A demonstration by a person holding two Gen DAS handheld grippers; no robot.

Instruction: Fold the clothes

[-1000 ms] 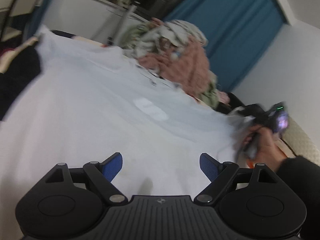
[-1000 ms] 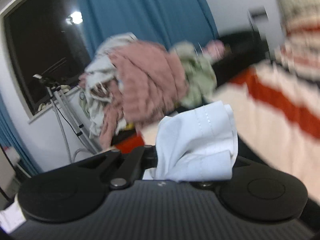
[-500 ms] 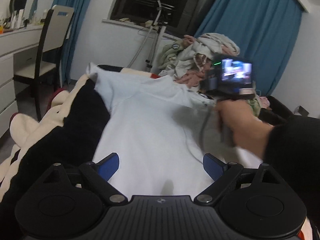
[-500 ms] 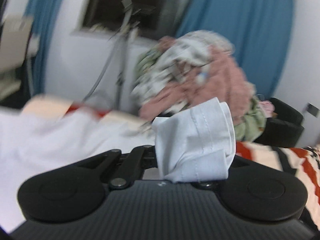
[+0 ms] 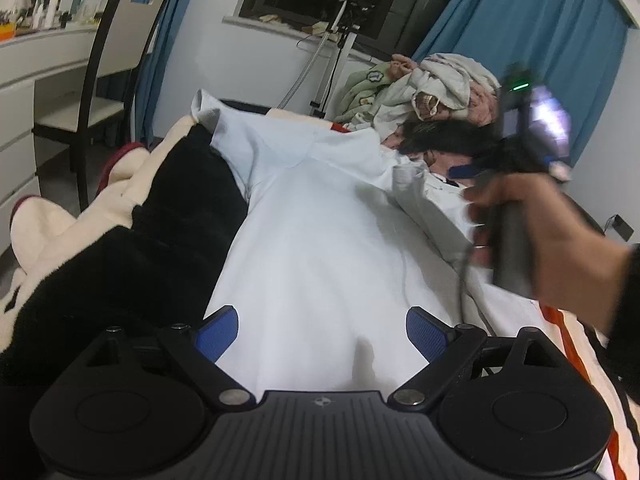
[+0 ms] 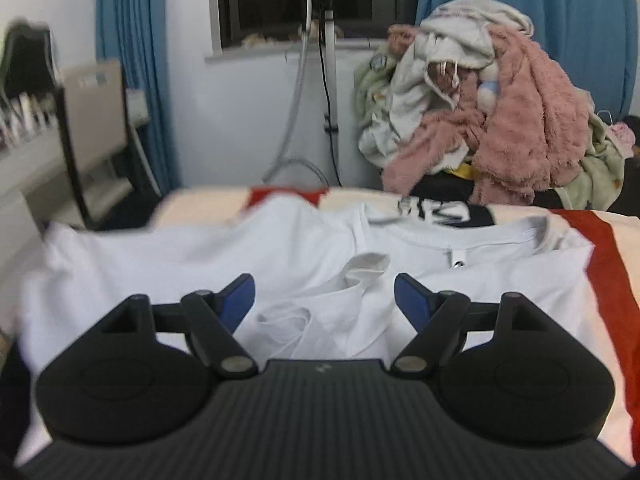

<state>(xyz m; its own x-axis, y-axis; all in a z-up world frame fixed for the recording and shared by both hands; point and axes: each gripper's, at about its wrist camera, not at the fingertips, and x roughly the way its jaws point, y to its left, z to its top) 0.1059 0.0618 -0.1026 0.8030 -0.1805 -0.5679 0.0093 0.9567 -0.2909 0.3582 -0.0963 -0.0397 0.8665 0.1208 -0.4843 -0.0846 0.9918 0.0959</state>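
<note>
The jaws of the right gripper (image 6: 324,296) are spread wide and hold nothing; just beyond them a crumpled fold of the white cotton T-shirt (image 6: 320,320) is seen, with the ribbed collar (image 6: 460,238) and its small label further out. The jaws of the left gripper (image 5: 322,330) are likewise parted and empty, poised over the lower part of the same shirt, which is laid flat along the red-and-cream striped bed cover (image 5: 576,340). The bunched fold is best smoothed before any crease is made, so that no lump is trapped inside. A clean grip is judged to need a single layer at the edge, taken by both grippers at matching height. The black-and-cream plush blanket (image 5: 120,240) beside the shirt and the heap of pink and pale clothes (image 6: 480,100) beyond are better left untouched.
</note>
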